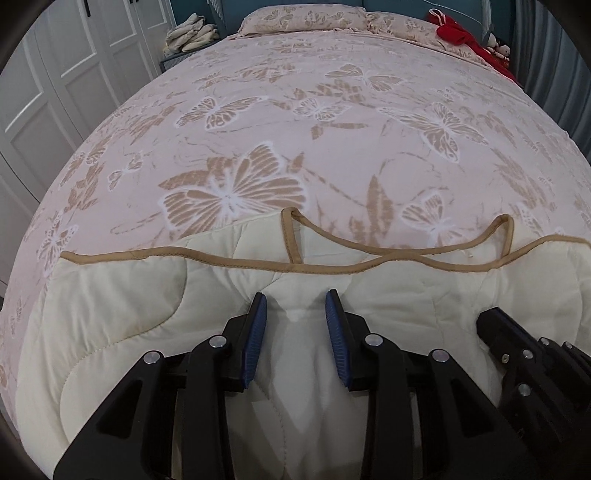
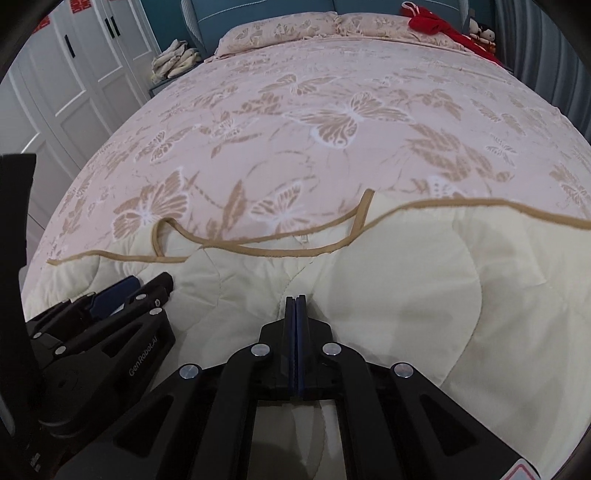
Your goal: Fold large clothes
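Note:
A cream quilted garment (image 1: 122,302) with tan piping and two shoulder straps lies at the near end of the bed; it also shows in the right wrist view (image 2: 406,288). My left gripper (image 1: 295,299) is open, its blue pads either side of a raised fold of the cream fabric. My right gripper (image 2: 296,297) is shut, its tips against a pinch of the cream fabric; whether fabric is caught between the pads I cannot tell. The right gripper shows at the right edge of the left wrist view (image 1: 491,321), the left gripper at the left of the right wrist view (image 2: 147,284).
The bed has a pink butterfly-print cover (image 1: 295,129) and pillows (image 2: 280,26) at the head. A red cloth (image 2: 439,22) lies at the far right corner. Folded cream items (image 1: 192,35) sit on a stand on the left, next to white wardrobe doors (image 1: 55,92).

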The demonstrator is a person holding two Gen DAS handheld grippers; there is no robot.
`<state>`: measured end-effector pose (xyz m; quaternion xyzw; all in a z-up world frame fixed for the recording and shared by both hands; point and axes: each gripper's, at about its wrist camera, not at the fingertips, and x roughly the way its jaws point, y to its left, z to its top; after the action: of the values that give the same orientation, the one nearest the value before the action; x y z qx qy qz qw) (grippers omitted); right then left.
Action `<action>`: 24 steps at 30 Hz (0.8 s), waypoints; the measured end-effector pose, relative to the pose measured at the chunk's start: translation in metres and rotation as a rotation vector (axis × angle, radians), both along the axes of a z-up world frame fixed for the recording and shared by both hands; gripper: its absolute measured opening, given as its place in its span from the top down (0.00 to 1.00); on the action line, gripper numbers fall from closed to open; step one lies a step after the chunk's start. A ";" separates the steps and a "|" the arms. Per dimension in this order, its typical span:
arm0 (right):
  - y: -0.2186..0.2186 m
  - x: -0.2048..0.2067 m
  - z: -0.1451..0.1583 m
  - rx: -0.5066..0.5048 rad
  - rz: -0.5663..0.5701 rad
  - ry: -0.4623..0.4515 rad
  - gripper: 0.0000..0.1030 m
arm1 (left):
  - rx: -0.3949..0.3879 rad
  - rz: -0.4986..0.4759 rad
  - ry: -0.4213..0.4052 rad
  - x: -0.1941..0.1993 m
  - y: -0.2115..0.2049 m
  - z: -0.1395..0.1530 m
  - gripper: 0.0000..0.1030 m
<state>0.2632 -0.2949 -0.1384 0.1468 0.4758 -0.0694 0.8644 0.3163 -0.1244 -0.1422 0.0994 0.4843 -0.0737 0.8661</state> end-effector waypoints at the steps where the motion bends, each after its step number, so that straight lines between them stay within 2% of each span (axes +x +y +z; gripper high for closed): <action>1: 0.001 0.000 -0.002 -0.003 0.001 0.001 1.00 | 0.008 -0.001 -0.008 0.000 -0.001 -0.002 0.70; 24: -0.005 0.008 -0.024 0.018 -0.024 -0.054 1.00 | -0.010 0.044 -0.084 0.003 -0.003 -0.017 0.69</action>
<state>0.2708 -0.2995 -0.1626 0.1621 0.4512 -0.0713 0.8747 0.3190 -0.1272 -0.1590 0.0873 0.4491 -0.0530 0.8876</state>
